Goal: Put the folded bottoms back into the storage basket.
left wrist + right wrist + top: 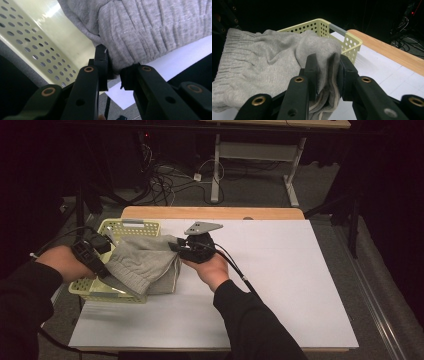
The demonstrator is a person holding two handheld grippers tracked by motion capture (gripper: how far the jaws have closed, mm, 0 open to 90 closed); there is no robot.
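A soft, matt grey knitted cloth garment (142,262) with a ribbed band is seen over a glossy perforated pale-yellow plastic basket (131,226), on a smooth white tabletop (280,270) edged in wood.

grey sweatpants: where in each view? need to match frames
High view: grey sweatpants left of centre, draped over the yellow basket, held between both grippers.
Left gripper view: upper right, its edge pinched in the left gripper.
Right gripper view: left and centre, a fold clamped in the right gripper.
Shared landmark: the perforated yellow basket.
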